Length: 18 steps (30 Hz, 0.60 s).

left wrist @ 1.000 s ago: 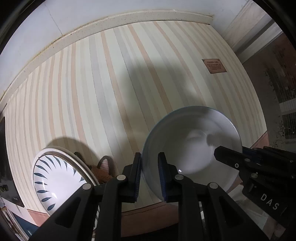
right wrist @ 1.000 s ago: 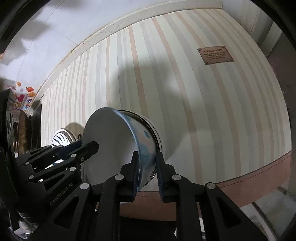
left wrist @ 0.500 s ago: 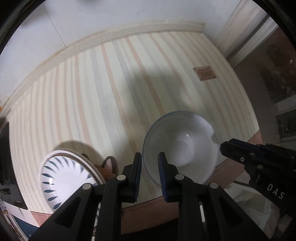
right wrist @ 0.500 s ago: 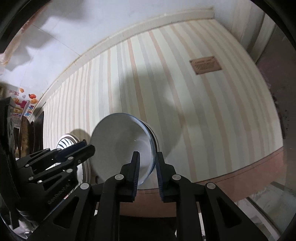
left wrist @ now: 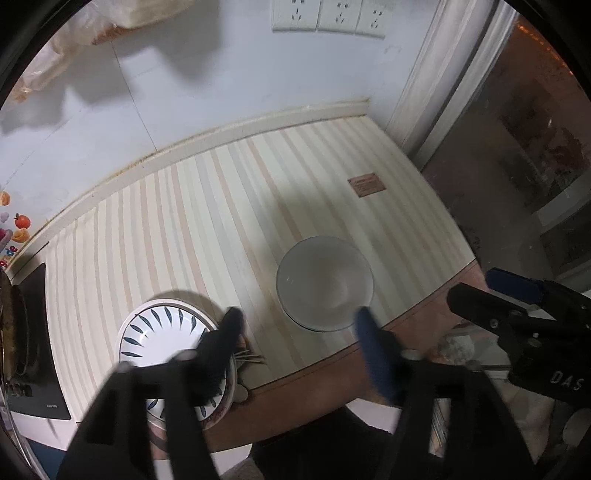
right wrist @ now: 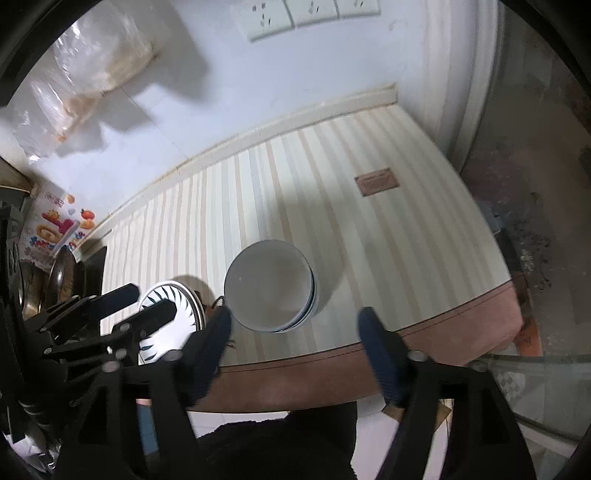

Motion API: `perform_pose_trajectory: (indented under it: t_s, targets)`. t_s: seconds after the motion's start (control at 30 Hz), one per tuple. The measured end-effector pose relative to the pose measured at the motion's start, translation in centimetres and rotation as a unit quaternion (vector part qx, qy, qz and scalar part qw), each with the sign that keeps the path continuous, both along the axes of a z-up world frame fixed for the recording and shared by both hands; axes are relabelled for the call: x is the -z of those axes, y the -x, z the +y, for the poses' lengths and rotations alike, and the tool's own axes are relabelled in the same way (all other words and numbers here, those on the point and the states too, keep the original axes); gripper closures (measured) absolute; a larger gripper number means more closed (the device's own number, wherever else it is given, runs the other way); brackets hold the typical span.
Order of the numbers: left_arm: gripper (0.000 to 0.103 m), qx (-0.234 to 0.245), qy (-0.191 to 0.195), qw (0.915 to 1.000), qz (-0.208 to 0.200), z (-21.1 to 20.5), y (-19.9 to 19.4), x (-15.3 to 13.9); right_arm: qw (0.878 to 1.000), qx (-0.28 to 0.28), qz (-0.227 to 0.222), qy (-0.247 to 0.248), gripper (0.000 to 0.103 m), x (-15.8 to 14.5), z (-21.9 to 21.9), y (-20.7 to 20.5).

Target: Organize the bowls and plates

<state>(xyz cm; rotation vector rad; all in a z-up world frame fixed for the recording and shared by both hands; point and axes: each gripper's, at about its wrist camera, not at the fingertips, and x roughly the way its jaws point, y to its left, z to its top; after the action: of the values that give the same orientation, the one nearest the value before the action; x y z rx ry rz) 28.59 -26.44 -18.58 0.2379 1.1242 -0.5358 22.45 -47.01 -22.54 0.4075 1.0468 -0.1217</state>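
A stack of white bowls (left wrist: 324,284) stands on the striped tablecloth near the table's front edge; it also shows in the right wrist view (right wrist: 269,286). A stack of white plates with blue leaf marks (left wrist: 162,332) sits to its left, and shows in the right wrist view (right wrist: 170,314) too. My left gripper (left wrist: 297,325) is open and empty, raised above and in front of the bowls. My right gripper (right wrist: 293,325) is open and empty, also raised in front of the bowls. Each gripper shows at the side of the other's view.
The striped cloth (left wrist: 221,206) has a brown label (left wrist: 366,184) at the far right. A dark stove with a pan (right wrist: 64,280) lies at the left. Wall sockets (left wrist: 325,16) and a plastic bag (right wrist: 92,70) hang on the back wall. The table's front edge (right wrist: 369,354) is brown.
Both grippers have let go of the bowl's rim, opened wide and pulled back and up. The bowl now rests on the bowl stack on the cloth.
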Motion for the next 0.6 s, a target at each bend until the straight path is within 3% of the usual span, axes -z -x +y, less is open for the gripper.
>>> perform_pose_trajectory:
  t_s: [0.23,0.6]
  targets:
    - [0.012,0.003,0.019,0.9995,-0.025,0.9,2.0,-2.5,0.999,0.011,-0.015,0.033,0.019,-2.7,0.7,3.3]
    - [0.010,0.007,0.039,0.9986,-0.035,1.2,3.4,-3.9,0.998,0.015,-0.032,0.051,0.017,-5.2,1.5,6.1]
